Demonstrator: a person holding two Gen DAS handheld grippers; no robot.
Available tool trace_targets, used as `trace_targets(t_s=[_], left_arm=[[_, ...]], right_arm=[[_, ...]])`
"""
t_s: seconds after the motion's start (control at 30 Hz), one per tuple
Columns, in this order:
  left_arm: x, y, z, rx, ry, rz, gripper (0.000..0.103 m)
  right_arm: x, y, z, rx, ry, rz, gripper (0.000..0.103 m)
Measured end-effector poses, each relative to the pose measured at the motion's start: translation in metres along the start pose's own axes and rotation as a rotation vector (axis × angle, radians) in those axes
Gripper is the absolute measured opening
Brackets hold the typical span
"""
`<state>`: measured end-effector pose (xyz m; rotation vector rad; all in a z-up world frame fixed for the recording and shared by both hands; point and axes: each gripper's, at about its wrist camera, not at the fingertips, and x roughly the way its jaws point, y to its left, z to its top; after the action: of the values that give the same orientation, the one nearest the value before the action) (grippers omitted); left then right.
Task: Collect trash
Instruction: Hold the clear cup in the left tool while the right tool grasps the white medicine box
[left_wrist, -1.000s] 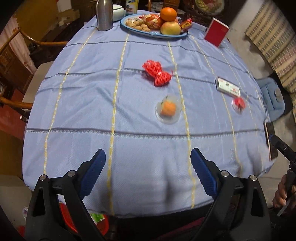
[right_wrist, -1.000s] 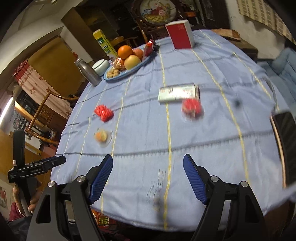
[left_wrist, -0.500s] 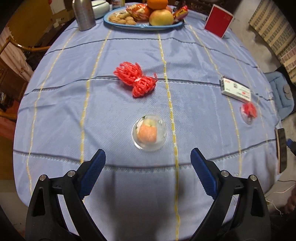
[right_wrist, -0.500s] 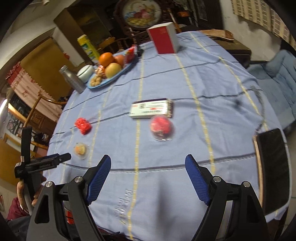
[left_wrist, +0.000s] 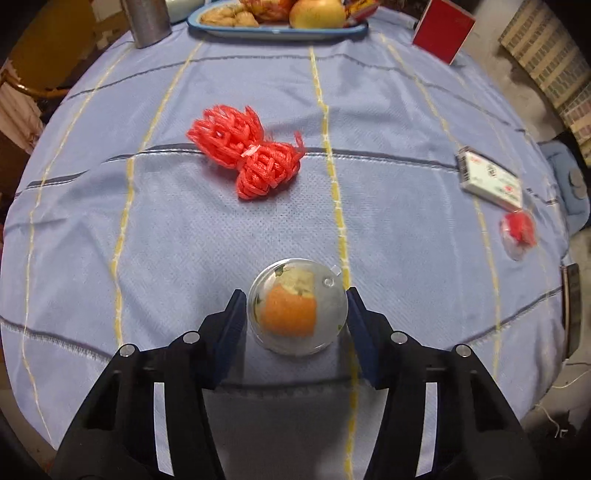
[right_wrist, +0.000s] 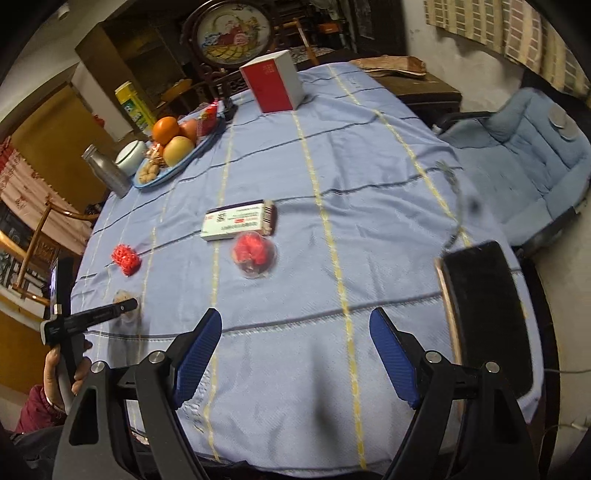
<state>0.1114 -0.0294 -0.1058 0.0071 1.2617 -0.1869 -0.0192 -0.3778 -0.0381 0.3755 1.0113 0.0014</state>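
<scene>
On a table covered with a blue cloth (left_wrist: 177, 229), the left gripper (left_wrist: 296, 308) points steeply down over a clear cup (left_wrist: 297, 305) holding orange peel. Its jaws have just been closing and now stand on either side of the cup, the blue pads right at its walls; whether they press on it cannot be told. In the right wrist view the same gripper shows at the far left edge of the table, held by a hand (right_wrist: 61, 373) in a dark red sleeve.

Beyond the cup, towards the middle of the cloth, lies a red net (left_wrist: 245, 157), bunched in two lumps. At the far edge stand a metal bottle (left_wrist: 146, 18) and a blue plate (left_wrist: 280, 31) of nuts and fruit.

Further right, a red box (left_wrist: 443, 27) stands upright near the far rim. Near the right edge a white carton (left_wrist: 489, 179) lies flat, and just beside it a second clear cup (right_wrist: 255, 254) holds red scraps.

The right gripper (right_wrist: 295, 354) hovers over bare cloth with its jaws wide apart and nothing between them; the second cup lies ahead of it, well apart. To its right a dark phone (right_wrist: 484, 314) lies flat at the table's edge, and a blue cushioned chair (right_wrist: 517, 147) stands past it.
</scene>
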Motion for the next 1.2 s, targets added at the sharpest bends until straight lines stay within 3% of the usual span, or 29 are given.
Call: trace_targets(t_s=[0.13, 0.37, 0.63, 0.7, 0.73, 0.83, 0.87, 0.93, 1.03, 1.2], left_arm=[[-0.031, 0.009, -0.016, -0.021, -0.039, 0.018, 0.054], [-0.077, 0.046, -0.045, -0.175, -0.062, 0.062, 0.054], [-0.108, 0.068, -0.078, -0.311, -0.055, 0.127, 0.054], [-0.114, 0.071, -0.083, -0.327, -0.056, 0.15, 0.054], [-0.116, 0.073, -0.085, -0.338, -0.056, 0.157, 0.054], [-0.118, 0.078, -0.086, -0.365, -0.055, 0.153, 0.054], [-0.118, 0.079, -0.084, -0.372, -0.055, 0.145, 0.054], [-0.119, 0.078, -0.083, -0.373, -0.057, 0.136, 0.054], [-0.119, 0.073, -0.081, -0.356, -0.064, 0.139, 0.054], [-0.121, 0.077, -0.086, -0.376, -0.063, 0.149, 0.054]], right_arm=[[0.027, 0.026, 0.02, -0.069, 0.034, 0.065, 0.081], [0.086, 0.064, 0.064, -0.185, 0.072, 0.132, 0.081], [0.164, 0.059, 0.091, -0.114, 0.172, 0.076, 0.081], [0.169, 0.071, 0.087, -0.133, 0.19, 0.163, 0.081], [0.165, 0.087, 0.081, -0.183, 0.196, 0.272, 0.08], [0.138, 0.137, 0.059, -0.414, 0.19, 0.455, 0.078], [0.126, 0.15, 0.052, -0.495, 0.138, 0.451, 0.079], [0.124, 0.155, 0.053, -0.508, 0.089, 0.374, 0.08], [0.145, 0.141, 0.067, -0.427, 0.116, 0.275, 0.08], [0.166, 0.124, 0.083, -0.354, 0.133, 0.223, 0.08]])
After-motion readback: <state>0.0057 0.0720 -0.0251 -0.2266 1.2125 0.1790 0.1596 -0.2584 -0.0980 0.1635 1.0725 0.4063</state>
